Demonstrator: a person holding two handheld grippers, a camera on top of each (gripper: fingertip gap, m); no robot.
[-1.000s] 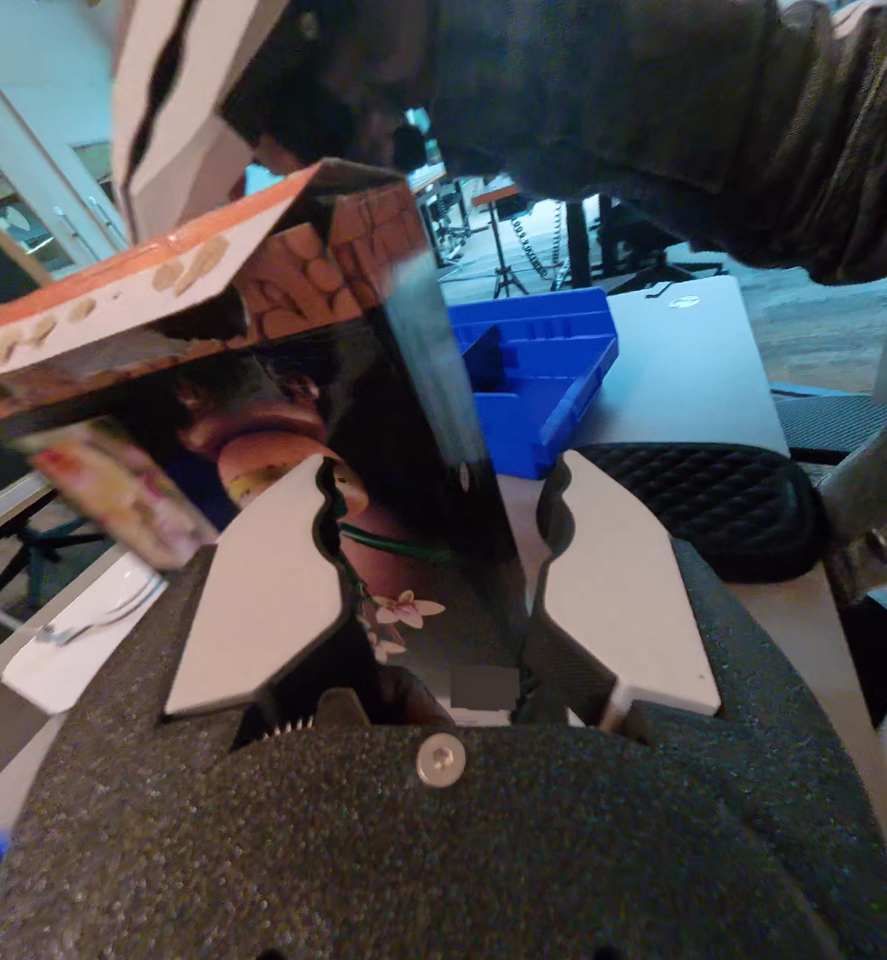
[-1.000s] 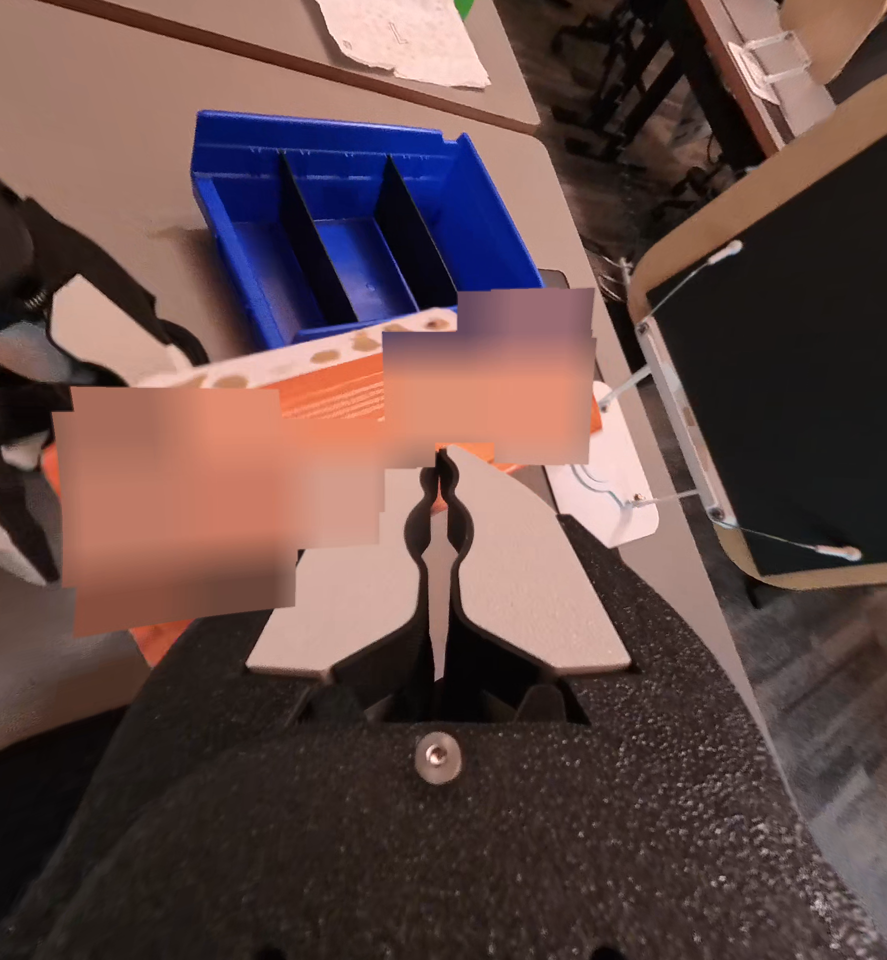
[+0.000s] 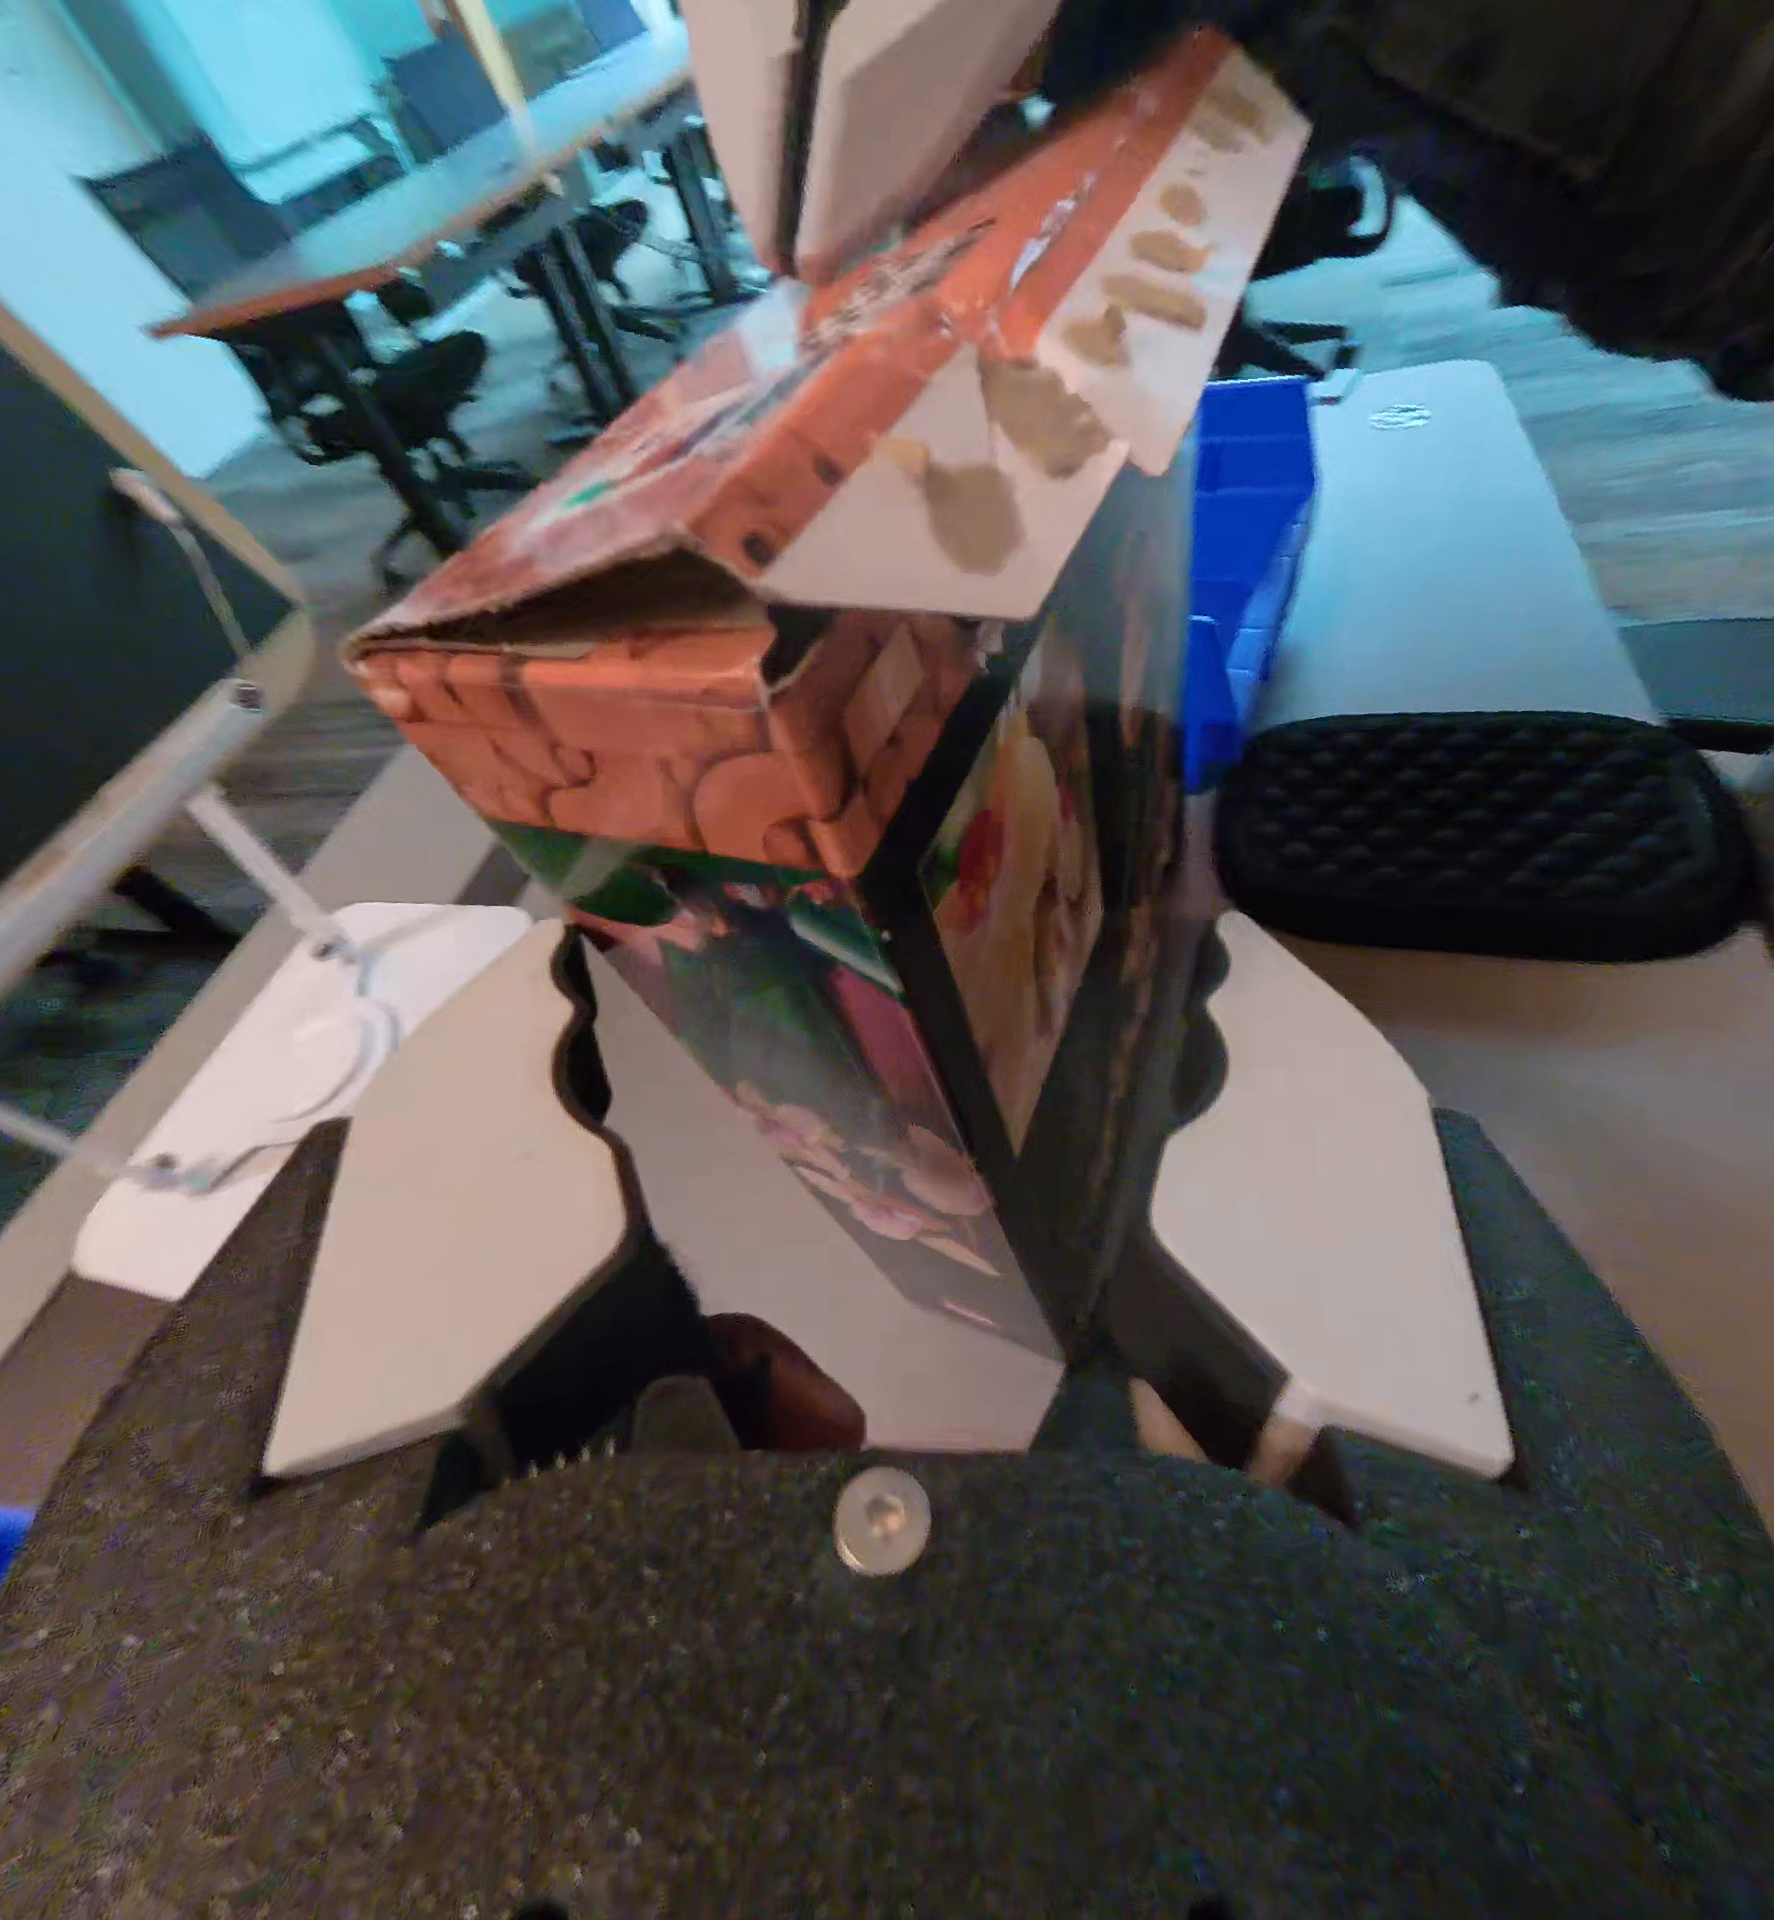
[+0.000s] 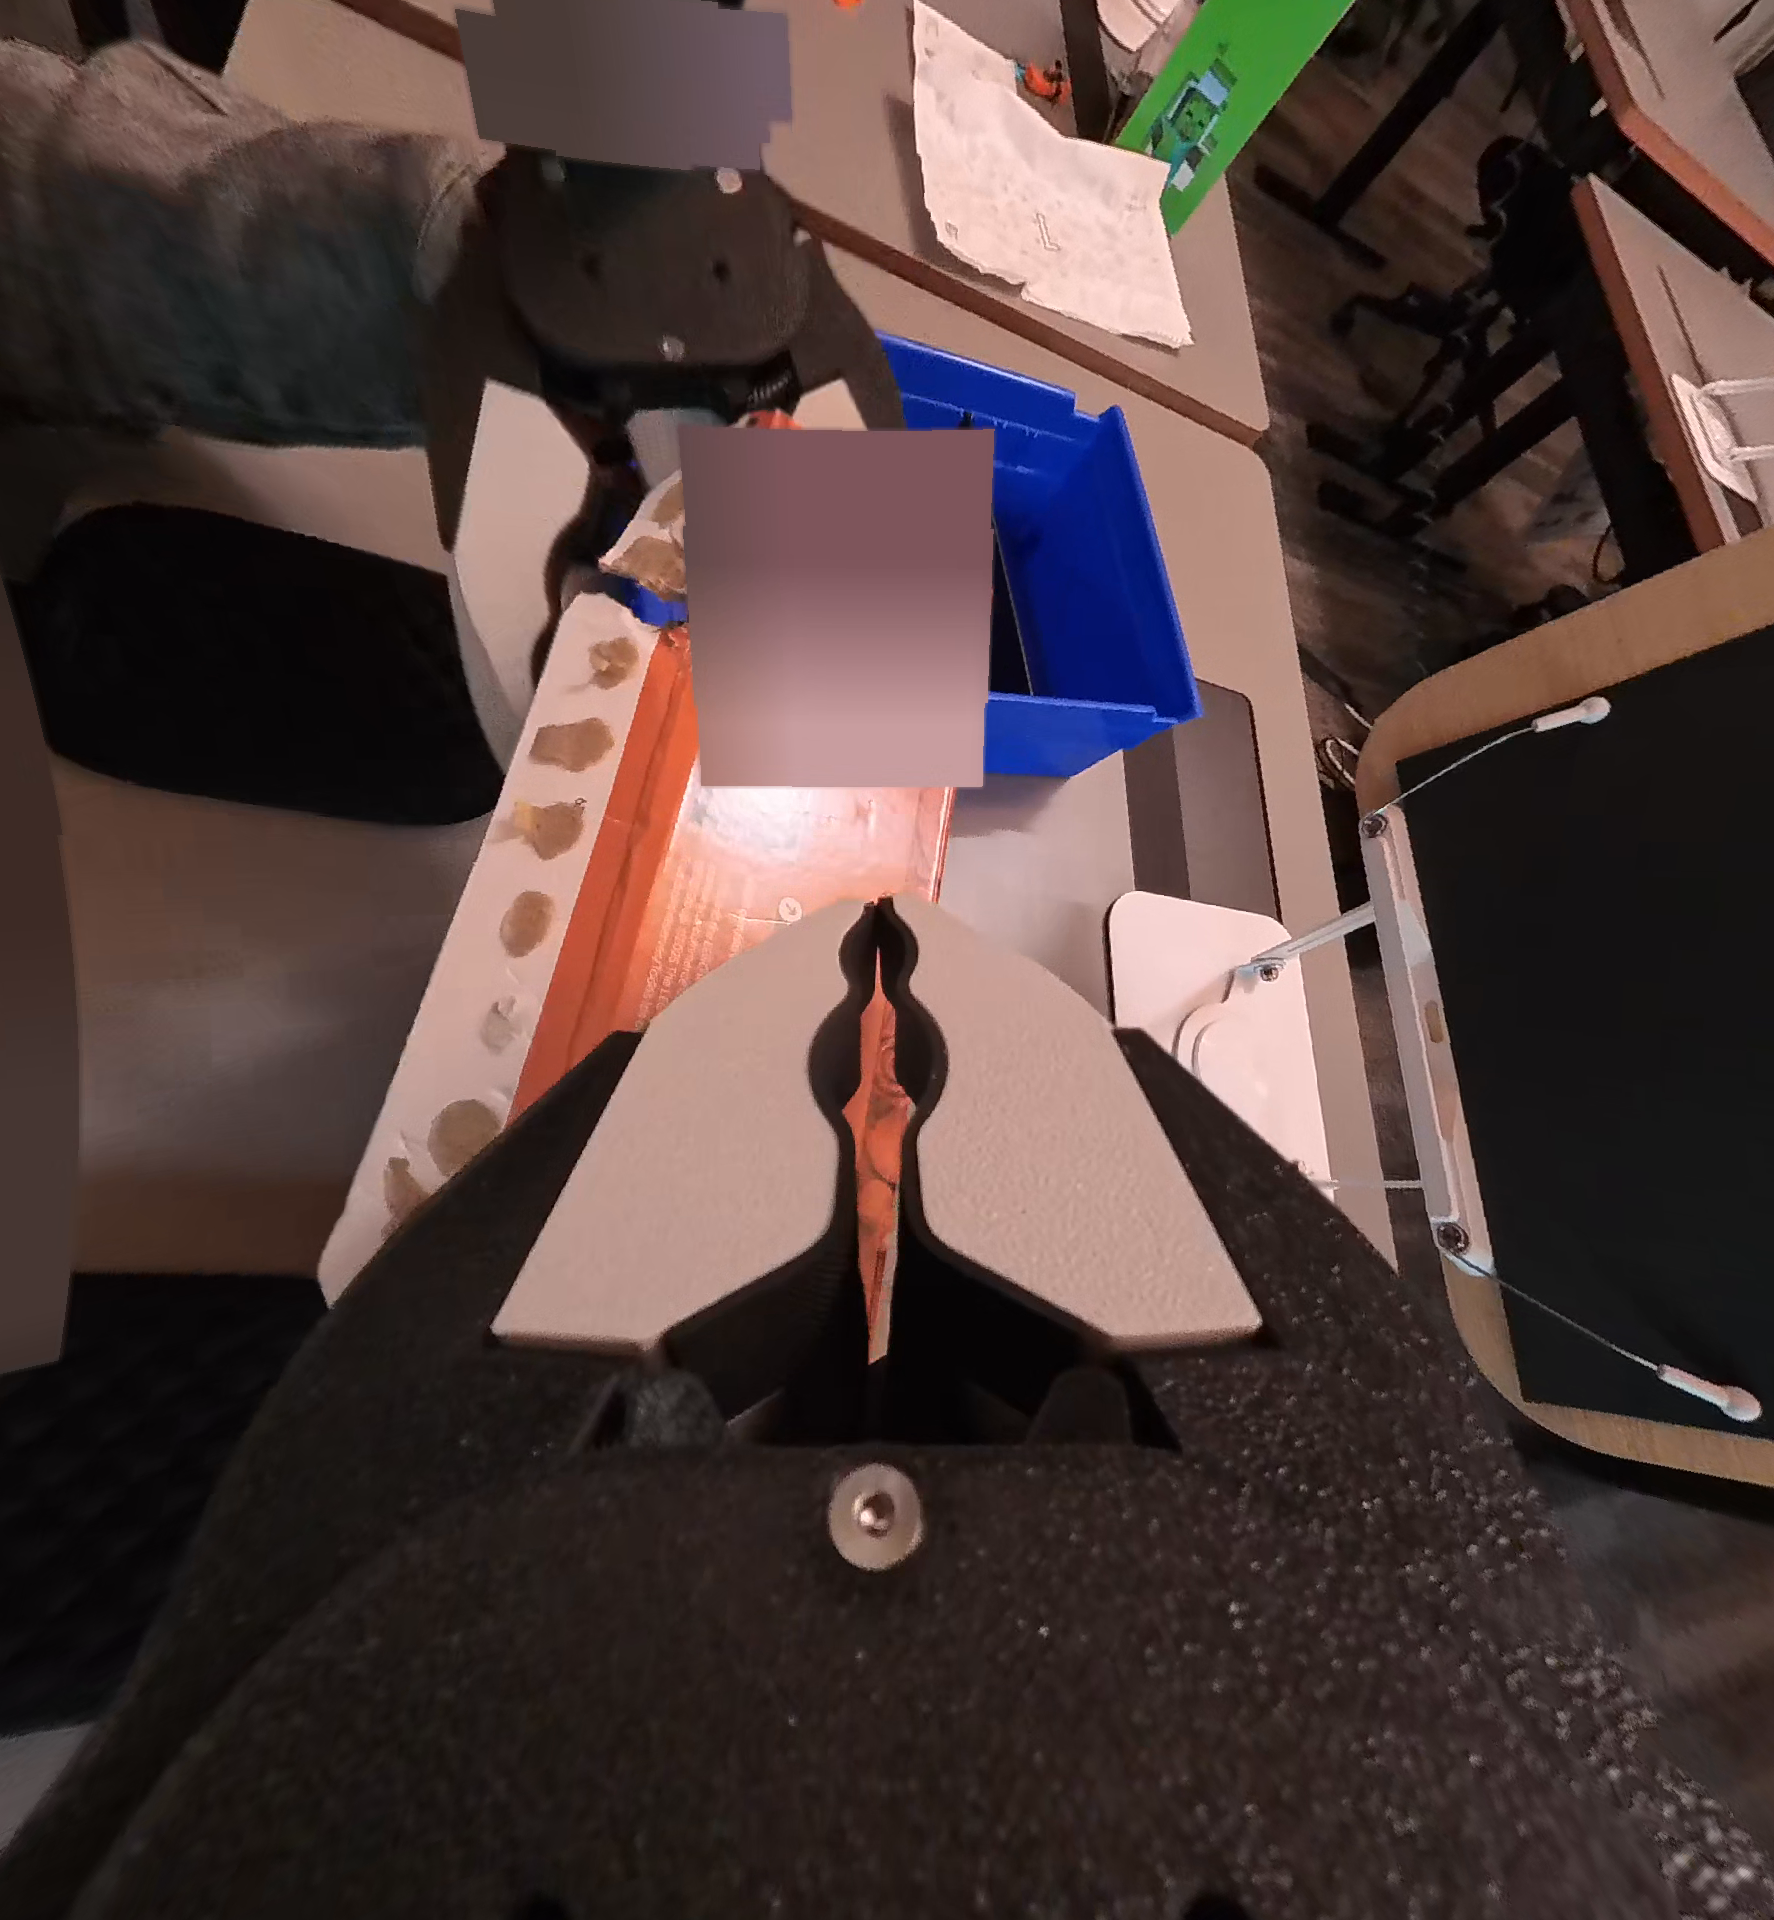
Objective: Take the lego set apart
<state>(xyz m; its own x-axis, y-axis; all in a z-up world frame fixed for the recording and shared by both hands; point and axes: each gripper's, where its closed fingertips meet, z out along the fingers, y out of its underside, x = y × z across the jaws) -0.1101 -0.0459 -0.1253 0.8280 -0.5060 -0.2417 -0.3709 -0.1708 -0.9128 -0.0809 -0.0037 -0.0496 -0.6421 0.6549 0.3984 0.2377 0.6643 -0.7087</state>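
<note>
Right gripper (image 4: 878, 914): white fingers (image 4: 717, 1143) pressed together, pinching a thin orange cardboard flap (image 4: 878, 1174) of the printed cardboard lego box (image 4: 654, 914); flap edge visible in the slot between them. In the left wrist view the same gripper (image 3: 795, 265) comes in from the top, tips clamped on the box's upper orange panel.

Left gripper (image 3: 888, 971): white fingers (image 3: 467, 1174) spread wide, box's lower corner sitting between them. The right-hand finger looks to be against the box's dark side face; the left-hand one is apart from it. Can't tell if there's real clamping.

Box (image 3: 758, 727) is off the table, tilted, held between the two grippers. White glue flap with tan glue patches (image 3: 1018, 468) folded open along one edge.

Blue plastic divided bin (image 4: 1080, 582) on the grey tabletop (image 4: 239, 987) just behind the box. Black quilted pad (image 3: 1475, 831) beside the bin. White flat stand base (image 4: 1215, 997) near the table edge.
</note>
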